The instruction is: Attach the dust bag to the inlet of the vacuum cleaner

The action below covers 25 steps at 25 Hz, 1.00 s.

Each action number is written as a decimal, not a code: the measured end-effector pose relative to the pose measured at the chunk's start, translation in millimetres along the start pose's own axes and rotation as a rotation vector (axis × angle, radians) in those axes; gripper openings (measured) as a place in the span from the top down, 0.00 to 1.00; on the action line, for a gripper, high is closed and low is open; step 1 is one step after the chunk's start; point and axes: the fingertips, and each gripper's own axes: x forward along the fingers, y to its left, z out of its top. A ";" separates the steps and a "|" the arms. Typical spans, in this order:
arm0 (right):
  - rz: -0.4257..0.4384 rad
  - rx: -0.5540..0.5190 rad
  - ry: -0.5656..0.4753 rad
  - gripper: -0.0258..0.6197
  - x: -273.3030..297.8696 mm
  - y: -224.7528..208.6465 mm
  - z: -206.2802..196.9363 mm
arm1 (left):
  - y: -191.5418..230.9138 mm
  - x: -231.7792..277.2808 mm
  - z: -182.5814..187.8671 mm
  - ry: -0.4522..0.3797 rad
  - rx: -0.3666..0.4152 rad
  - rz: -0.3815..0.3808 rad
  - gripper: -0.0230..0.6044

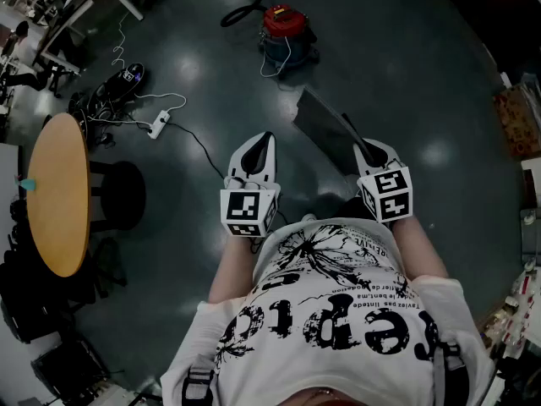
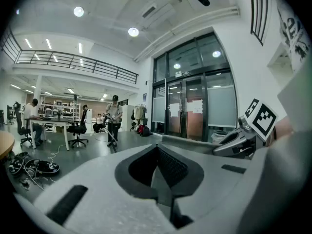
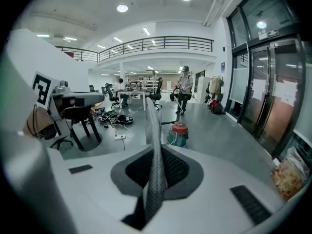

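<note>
Your left hand-held gripper [image 1: 265, 139] has its jaws pressed together with nothing between them. Your right hand-held gripper [image 1: 365, 149] is clamped on the dust bag [image 1: 321, 125], a flat grey sheet that sticks out ahead of its jaws. In the right gripper view the bag stands edge-on between the pads.

The vacuum cleaner [image 1: 286, 30], with a red lid on a blue drum, sits on the floor [image 1: 406, 66] well ahead of both hand-held grippers and well apart from the bag. A white cord is draped over it. Any label on it is too small to read.

Ahead and to the left of your left hand-held gripper a white power strip [image 1: 158, 125] lies on the floor. Further left stands a round orange desk [image 1: 57, 194].

Each cube carries black-and-white square markers. Your white T-shirt [image 1: 338, 311] bears large black lettering, which is upside down in the head view and which I cannot read reliably.
</note>
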 end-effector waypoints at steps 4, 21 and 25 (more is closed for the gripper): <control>0.012 0.000 0.000 0.92 16.9 -10.0 12.4 | 20.5 14.7 -4.5 0.016 -0.030 0.032 0.96; 0.228 -0.072 0.007 0.92 180.3 -205.5 102.6 | 62.6 238.5 33.5 0.076 -0.055 0.228 0.96; 0.262 -0.137 0.023 0.92 209.5 -263.2 130.4 | 67.8 303.5 50.9 0.059 -0.084 0.275 0.96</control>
